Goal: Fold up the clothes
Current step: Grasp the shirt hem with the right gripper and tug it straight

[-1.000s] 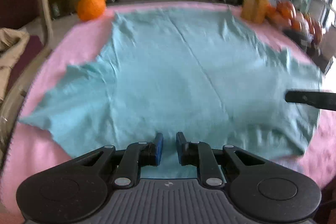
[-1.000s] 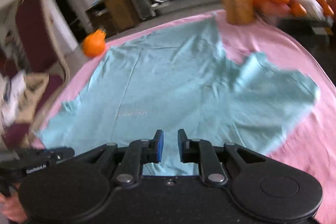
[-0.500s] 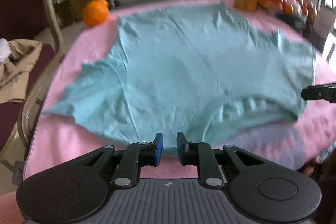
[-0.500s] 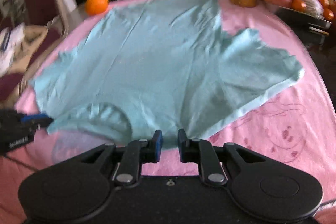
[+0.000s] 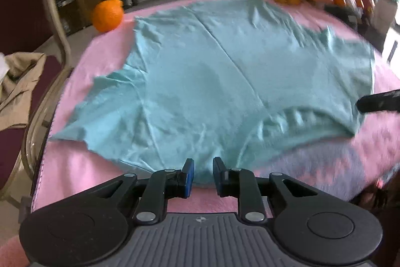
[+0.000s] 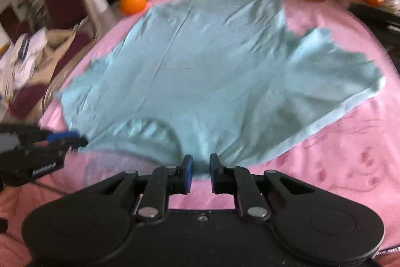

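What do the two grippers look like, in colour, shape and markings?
Both are black. The left gripper has two short fingers with blue pads, linkage arms with silver rivets, and a grey ribbed body. The right gripper has the same fingers and blue pads, on a smooth black body. Seen from the right wrist view, the left gripper bears small white lettering, too blurred to read.
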`<state>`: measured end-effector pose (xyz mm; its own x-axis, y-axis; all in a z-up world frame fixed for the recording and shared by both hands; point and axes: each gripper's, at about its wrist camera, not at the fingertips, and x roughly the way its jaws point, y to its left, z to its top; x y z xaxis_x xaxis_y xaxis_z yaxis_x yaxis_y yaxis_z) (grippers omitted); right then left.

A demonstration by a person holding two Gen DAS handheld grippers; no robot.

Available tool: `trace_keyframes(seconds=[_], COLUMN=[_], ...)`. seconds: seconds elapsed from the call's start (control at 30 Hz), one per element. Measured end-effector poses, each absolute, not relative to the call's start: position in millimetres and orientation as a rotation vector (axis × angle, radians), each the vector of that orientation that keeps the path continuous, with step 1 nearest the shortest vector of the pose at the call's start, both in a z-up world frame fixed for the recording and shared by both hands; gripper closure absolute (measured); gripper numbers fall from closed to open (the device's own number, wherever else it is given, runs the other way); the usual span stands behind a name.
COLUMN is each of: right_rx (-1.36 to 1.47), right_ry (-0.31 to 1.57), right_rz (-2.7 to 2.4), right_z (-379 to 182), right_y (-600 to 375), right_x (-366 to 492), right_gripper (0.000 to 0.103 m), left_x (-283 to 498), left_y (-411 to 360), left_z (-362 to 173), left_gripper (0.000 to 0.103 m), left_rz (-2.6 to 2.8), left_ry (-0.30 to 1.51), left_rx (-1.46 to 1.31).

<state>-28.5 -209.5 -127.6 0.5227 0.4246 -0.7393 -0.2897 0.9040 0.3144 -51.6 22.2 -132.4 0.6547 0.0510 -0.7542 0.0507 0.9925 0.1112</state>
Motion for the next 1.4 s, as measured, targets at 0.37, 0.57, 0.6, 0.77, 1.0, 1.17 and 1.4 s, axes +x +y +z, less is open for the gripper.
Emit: trace_keyframes(seconds=[0.37, 0.57, 0.6, 0.77, 1.0, 1.17, 1.4], right_rx=[0.724, 0.809, 0.801, 0.843, 0.871, 0.698, 0.622], right_ry=[0.595, 0.555, 0.573, 0.743, 0.836, 0.839, 0.819], right_rz=[0.25, 0.128, 0.102, -0.065, -0.165, -0.193, -0.22], right_z=[-41.3, -65.4, -74.5, -126.6, -152.4, -153.4, -152.7], right_y=[-333.0, -364.5, -366.5, -389.1, -399.8, -382.0, -376.2], right_x=[-6.6, 15.9, 18.6, 33.6, 59.6, 77.3, 72.8], right_gripper=[0.071, 0.069, 0.068, 0.067, 0.068, 0.069, 0.097], left_x=[-29.8, -9.6, -6.7, -1.6, 2.8, 4.3, 5.4], left_y=[37.6, 28.3, 27.1, 34.9, 42.9, 47.2, 48.2], left_z=[-40.0, -72.9, -84.5, -125.3, -133.2, -136.9, -141.1], left_gripper=[0.081, 0.078, 0.078, 0.078, 0.077, 0.077, 0.077], left_rz=[0.023, 0.03, 0.032, 0.032, 0.037, 0.044, 0.045], left_ry=[0.62, 0.692, 0.722, 0.821, 0.827, 0.834, 0.842], left_rx=[-0.082, -0.067, -0.061, -0.097, -0.098, -0.104, -0.105])
